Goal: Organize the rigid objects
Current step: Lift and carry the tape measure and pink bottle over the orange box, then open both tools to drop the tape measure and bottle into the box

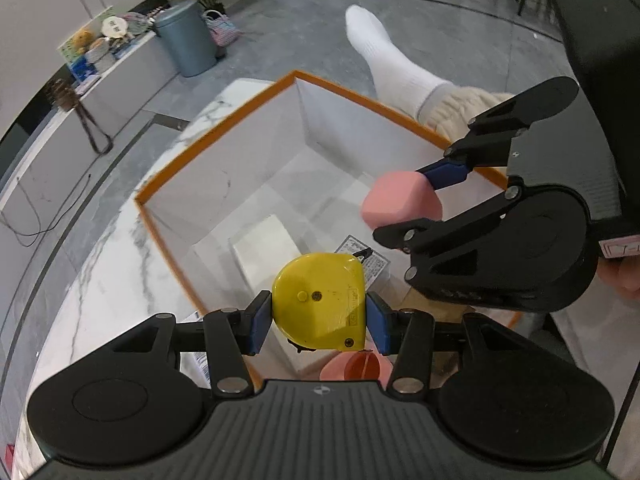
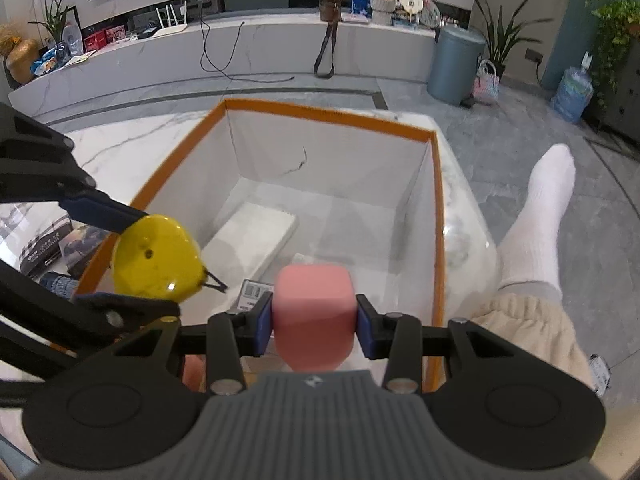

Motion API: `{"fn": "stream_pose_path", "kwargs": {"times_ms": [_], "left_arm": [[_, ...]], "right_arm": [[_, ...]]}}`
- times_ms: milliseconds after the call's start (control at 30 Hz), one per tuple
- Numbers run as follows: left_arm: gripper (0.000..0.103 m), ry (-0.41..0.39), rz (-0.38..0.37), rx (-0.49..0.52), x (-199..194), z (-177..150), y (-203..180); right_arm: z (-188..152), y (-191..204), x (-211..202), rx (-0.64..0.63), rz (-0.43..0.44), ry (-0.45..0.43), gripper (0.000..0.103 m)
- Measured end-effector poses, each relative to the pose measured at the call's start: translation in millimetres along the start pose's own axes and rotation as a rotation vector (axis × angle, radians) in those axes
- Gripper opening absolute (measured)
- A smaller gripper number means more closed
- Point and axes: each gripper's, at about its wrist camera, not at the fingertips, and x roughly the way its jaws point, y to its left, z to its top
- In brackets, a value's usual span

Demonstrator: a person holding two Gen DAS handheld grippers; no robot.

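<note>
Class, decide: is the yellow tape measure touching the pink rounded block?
Apart. The right wrist view shows the yellow tape measure and the pink rounded block separated by a plain gap, with the box floor visible between them.

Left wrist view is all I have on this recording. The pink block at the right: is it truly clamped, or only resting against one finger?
Observer: Clamped. In the right wrist view the right gripper has both blue pads pressed on opposite sides of the pink block.
Operator: Is it over the box?
Observer: Yes, it hangs above the near end of the orange-rimmed box, inside the rim line.
Operator: What lies under it?
Observer: A white flat packet on the box floor, left of the block, and a barcode label beside it.
Operator: And my yellow tape measure?
Observer: From that side the yellow tape measure sits over the box's left rim, held by the left gripper.
</note>
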Motion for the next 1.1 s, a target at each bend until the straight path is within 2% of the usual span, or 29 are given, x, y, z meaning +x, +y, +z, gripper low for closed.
{"fn": "stream_pose_path", "kwargs": {"times_ms": [133,200,500,667,800,1100], "left_arm": [[0.057,0.029,-0.005,0.017,22,1,-1],[0.057,0.042,-0.012,0.021,31,0,-1],[0.057,0.091,0.018,0.081,46,-5,0],[0.057,0.114,0.039,0.083,53,-10,0],[0.057,0.120,0.045,0.085,53,-8,-1],[0.057,0.145,0.116,0.098,63,-2,-6]], "right_arm": [[-1,-3,17,0.017,0.008,0.043,0.042],[0,0,19,-0.013,-0.010,0.033,0.042],[1,-2,32,0.005,0.020,0.057,0.042],[6,3,28,-0.011,-0.009,0.002,0.044],[7,4,24,-0.005,0.006,-0.022,0.043],[5,7,19,-0.010,-0.011,-0.068,0.046]]}}
